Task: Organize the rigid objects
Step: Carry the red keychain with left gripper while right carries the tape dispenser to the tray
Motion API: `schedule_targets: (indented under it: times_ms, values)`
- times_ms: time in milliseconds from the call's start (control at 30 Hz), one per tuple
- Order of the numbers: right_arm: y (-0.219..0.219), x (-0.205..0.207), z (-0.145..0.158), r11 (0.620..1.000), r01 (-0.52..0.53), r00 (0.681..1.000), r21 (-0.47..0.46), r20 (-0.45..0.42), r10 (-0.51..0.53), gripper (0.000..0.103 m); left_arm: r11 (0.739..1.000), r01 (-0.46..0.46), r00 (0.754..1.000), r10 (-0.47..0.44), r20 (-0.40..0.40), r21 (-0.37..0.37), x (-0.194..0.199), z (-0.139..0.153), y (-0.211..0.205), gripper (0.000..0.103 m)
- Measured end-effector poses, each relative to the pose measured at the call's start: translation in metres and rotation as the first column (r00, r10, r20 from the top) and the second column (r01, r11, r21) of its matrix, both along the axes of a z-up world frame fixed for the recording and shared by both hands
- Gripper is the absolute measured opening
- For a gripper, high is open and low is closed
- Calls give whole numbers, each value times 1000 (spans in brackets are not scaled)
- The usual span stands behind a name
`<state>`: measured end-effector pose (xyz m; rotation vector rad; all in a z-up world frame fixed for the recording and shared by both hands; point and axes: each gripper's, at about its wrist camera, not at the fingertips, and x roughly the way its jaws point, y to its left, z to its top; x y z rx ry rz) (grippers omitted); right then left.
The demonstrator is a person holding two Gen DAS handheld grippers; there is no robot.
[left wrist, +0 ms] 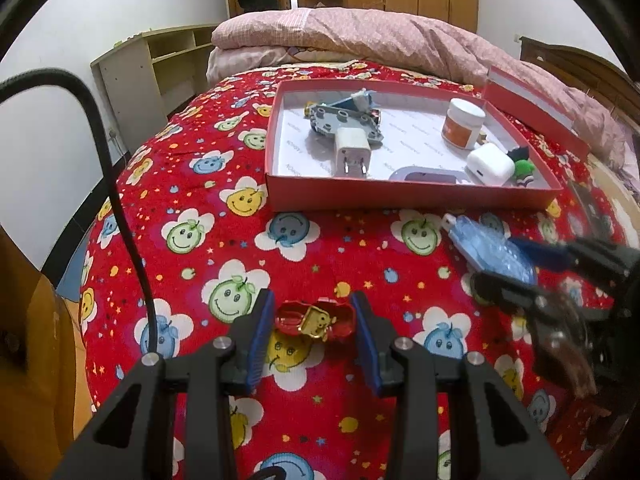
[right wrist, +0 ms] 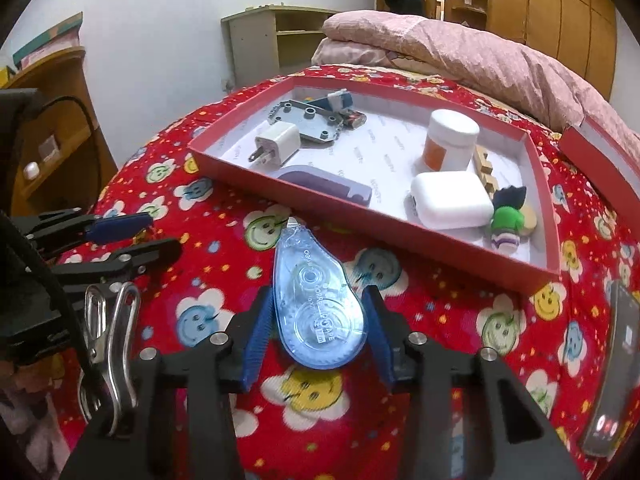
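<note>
A bedroom: a bed covered by a red quilt printed with smiling apples (left wrist: 304,264), a pink folded duvet and wooden wardrobes beyond. Ahead of both grippers on the quilt lies a shallow red cardboard box lined in white (right wrist: 400,236), already holding a white plug adapter, a grey plate, a white jar, a white earbud case and a small green figure.

The step in hand looks like the pick-up of the last loose pieces, one per hand. The right gripper (right wrist: 318,332) brackets a translucent blue teardrop-shaped correction-tape dispenser (right wrist: 318,312), which lies flat on the quilt just short of the box's near wall; the blue pads sit at its two flanks, and whether they press it yet cannot be told. The left gripper (left wrist: 314,330) has a small glossy red-and-gold toy (left wrist: 316,322) between its fingertips, the pads close against its ends in what appears to be a grip.

Next, each hand would need to lift clear of the quilt, carry forward over the near wall, and release into a bare patch of lining.
</note>
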<state>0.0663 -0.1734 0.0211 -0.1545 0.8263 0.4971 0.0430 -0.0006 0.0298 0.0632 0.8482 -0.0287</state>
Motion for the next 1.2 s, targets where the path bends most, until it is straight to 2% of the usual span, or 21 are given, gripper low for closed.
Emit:
schedule_targets:
  times_ms: [300, 567, 833, 1200]
  values:
    - [-9, -18, 11, 998, 26, 1000, 60, -4, -26, 45, 1000, 14, 999, -13, 34, -23, -2, 16, -1, 41]
    - [-18, -21, 25, 995, 58, 998, 78, 24, -60, 45, 997, 38, 997, -34, 65, -66, 4, 32, -4, 41]
    - [-28, -18, 32, 992, 87, 995, 96, 32, -90, 45, 996, 55, 994, -48, 94, -65, 12, 45, -9, 41]
    - [-40, -1, 44, 986, 125, 990, 107, 49, -130, 45, 993, 105, 986, -98, 132, -46, 47, 63, -32, 41]
